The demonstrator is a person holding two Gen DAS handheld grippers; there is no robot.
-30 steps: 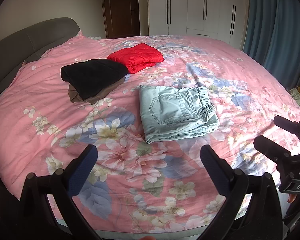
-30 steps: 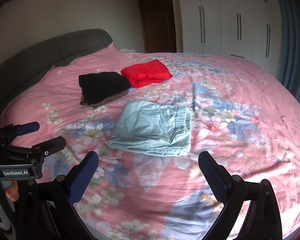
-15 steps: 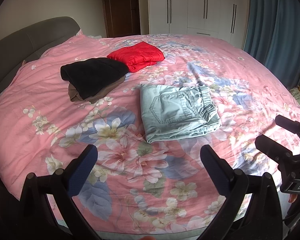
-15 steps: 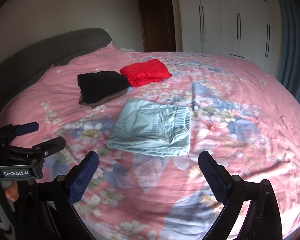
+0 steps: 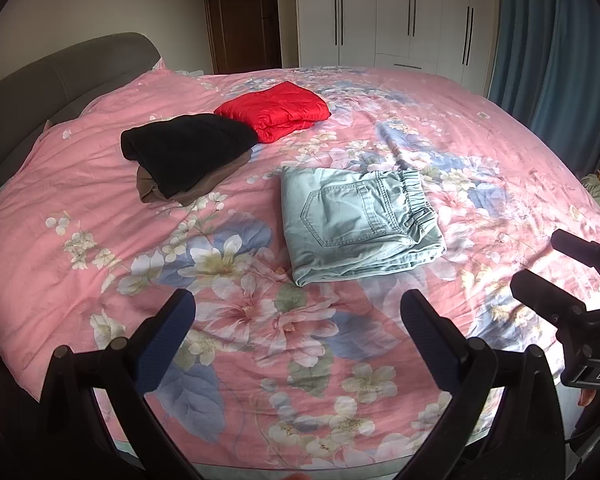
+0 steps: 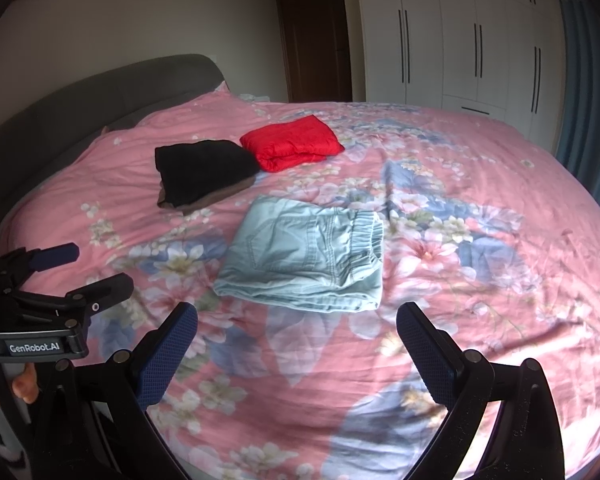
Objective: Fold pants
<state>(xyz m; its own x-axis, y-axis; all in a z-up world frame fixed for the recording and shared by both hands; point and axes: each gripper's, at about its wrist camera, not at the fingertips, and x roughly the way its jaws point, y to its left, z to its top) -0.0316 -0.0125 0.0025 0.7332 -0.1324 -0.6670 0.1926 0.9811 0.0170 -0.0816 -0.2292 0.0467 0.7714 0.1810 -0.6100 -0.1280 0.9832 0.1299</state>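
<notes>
Light green pants lie folded into a flat rectangle on the pink floral bed cover, back pocket up, elastic waistband to the right. They also show in the right wrist view. My left gripper is open and empty, held above the cover near the bed's front edge, short of the pants. My right gripper is open and empty, just in front of the pants. The right gripper shows at the left view's right edge; the left gripper shows at the right view's left edge.
A folded black garment on a brown one and a folded red garment lie farther back on the bed. A grey headboard stands at left. White wardrobes, a dark door and blue curtains stand behind.
Both views have shifted only slightly; the pants sit a little lower and nearer in frame. Both grippers stay open and empty.
</notes>
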